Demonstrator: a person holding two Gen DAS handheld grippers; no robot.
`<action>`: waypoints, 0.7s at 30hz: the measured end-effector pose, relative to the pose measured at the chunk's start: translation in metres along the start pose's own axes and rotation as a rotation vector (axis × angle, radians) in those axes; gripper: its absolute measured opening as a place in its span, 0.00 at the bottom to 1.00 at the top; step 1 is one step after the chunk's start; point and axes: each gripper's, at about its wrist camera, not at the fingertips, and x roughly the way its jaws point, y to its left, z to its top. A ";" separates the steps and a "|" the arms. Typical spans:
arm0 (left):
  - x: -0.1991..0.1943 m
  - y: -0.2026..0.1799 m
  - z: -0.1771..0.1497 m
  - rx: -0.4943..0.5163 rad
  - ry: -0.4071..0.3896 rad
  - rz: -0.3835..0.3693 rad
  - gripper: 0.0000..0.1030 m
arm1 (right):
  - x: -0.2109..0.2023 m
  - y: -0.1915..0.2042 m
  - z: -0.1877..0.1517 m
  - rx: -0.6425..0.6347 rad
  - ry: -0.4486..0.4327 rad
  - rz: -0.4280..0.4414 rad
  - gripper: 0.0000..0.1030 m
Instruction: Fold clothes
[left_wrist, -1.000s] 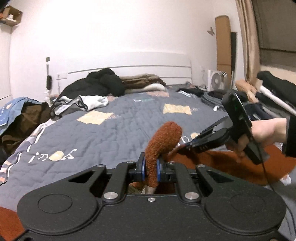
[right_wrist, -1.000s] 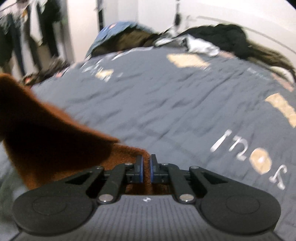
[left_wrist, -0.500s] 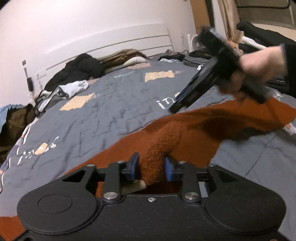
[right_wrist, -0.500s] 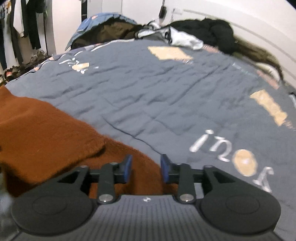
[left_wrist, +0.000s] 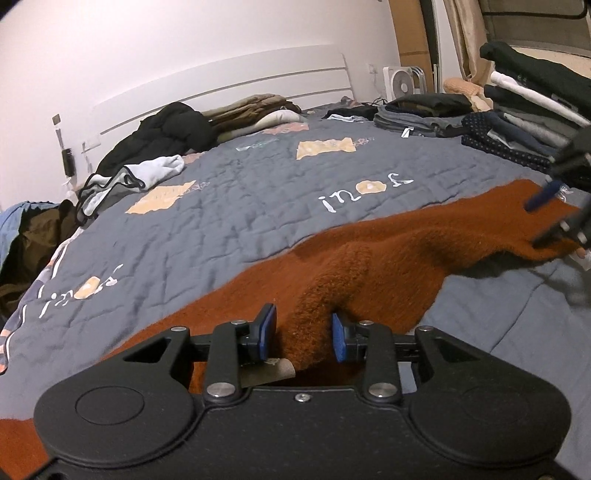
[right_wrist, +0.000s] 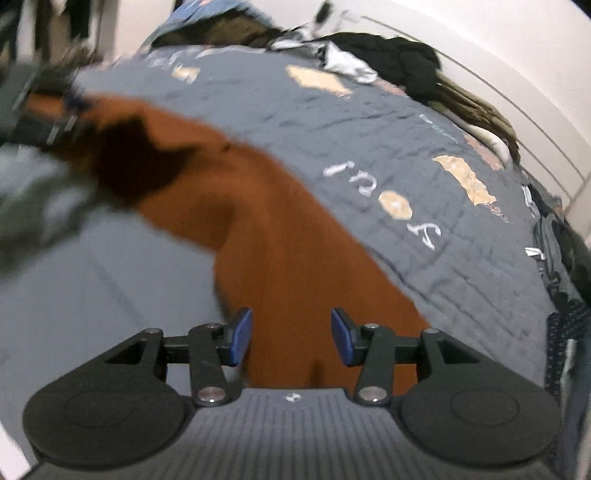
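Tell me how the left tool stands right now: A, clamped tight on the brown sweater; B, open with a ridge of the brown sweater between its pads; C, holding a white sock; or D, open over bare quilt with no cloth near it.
B: in the left wrist view the left tool has its blue pads spread apart, with a raised ridge of the brown sweater between them.

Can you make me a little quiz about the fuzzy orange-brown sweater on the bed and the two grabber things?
1. True or false: the left gripper is open, with a bunched ridge of the rust-brown sweater between its pads.
2. What does the sweater lie on?
3. Is the right gripper A) shut on the sweater, or B) open over it?

Key: 1 true. 2 the grey quilt with white lettering. 3 B.
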 end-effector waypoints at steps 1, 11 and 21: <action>0.000 -0.001 0.000 0.000 0.001 0.001 0.31 | 0.000 0.003 -0.004 -0.015 0.013 0.003 0.45; 0.002 -0.010 0.001 0.015 0.006 -0.012 0.31 | 0.002 -0.049 -0.034 0.175 0.066 -0.061 0.45; 0.009 -0.014 -0.002 0.041 0.021 -0.011 0.31 | 0.026 -0.185 -0.083 0.610 0.142 -0.268 0.51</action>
